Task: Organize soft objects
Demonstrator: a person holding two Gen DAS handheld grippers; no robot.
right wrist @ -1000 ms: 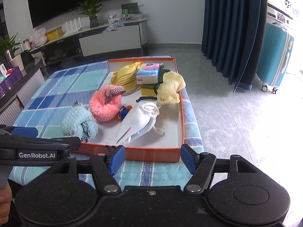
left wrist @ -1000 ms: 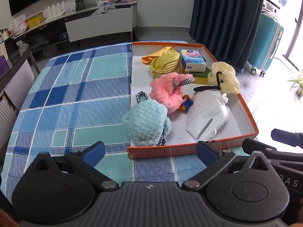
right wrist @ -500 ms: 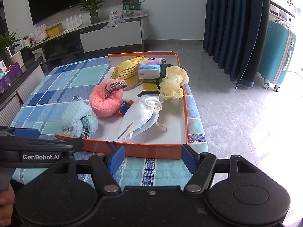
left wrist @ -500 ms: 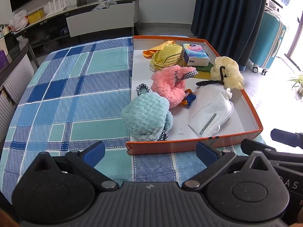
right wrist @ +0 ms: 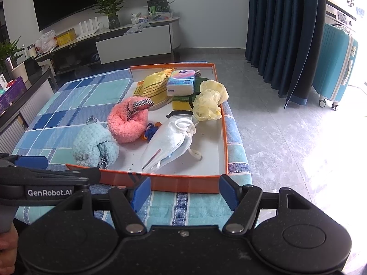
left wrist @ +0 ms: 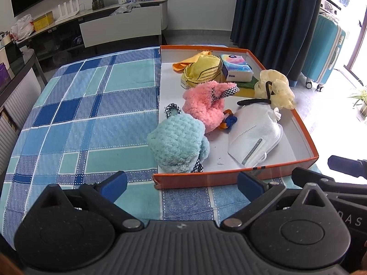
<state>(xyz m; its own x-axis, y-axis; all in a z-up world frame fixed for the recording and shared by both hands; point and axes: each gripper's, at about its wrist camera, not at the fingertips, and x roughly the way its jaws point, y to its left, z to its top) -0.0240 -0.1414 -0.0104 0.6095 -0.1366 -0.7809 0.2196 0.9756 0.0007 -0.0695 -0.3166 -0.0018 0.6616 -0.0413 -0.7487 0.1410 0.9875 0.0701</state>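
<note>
A shallow orange-walled cardboard tray with a white floor (left wrist: 307, 135) (right wrist: 226, 142) is seen on the right part of a blue and teal checked cloth (left wrist: 91, 105) (right wrist: 75, 96), and the soft things are gathered inside it. At the near left corner a light blue fluffy knitted toy (left wrist: 176, 144) (right wrist: 91, 145) is found, leaning over the left wall. Just beyond it, touching, a pink fluffy knitted toy with a chequered ribbon (left wrist: 205, 105) (right wrist: 128, 121) is placed. To the right, a white folded face mask (left wrist: 254, 135) (right wrist: 169, 143) lies flat on the floor. At the far end a yellow striped cloth (left wrist: 201, 71) (right wrist: 153, 86), a packet of tissues (left wrist: 236, 67) (right wrist: 181, 82) and a yellow and green sponge (left wrist: 246, 87) (right wrist: 181, 102) are grouped, with crumpled pale yellow gloves (left wrist: 277, 89) (right wrist: 209, 104) against the right wall.

Both tongs are held short of the near wall, over the cloth. The left gripper (left wrist: 182, 184) is spread wide with nothing between its blue pads (left wrist: 113, 185). The right gripper (right wrist: 184, 190) is likewise spread apart and empty.

A teal hard-shell suitcase (left wrist: 325, 50) (right wrist: 337, 61) is seen far right beside dark blue curtains (left wrist: 275, 18) (right wrist: 282, 32).
</note>
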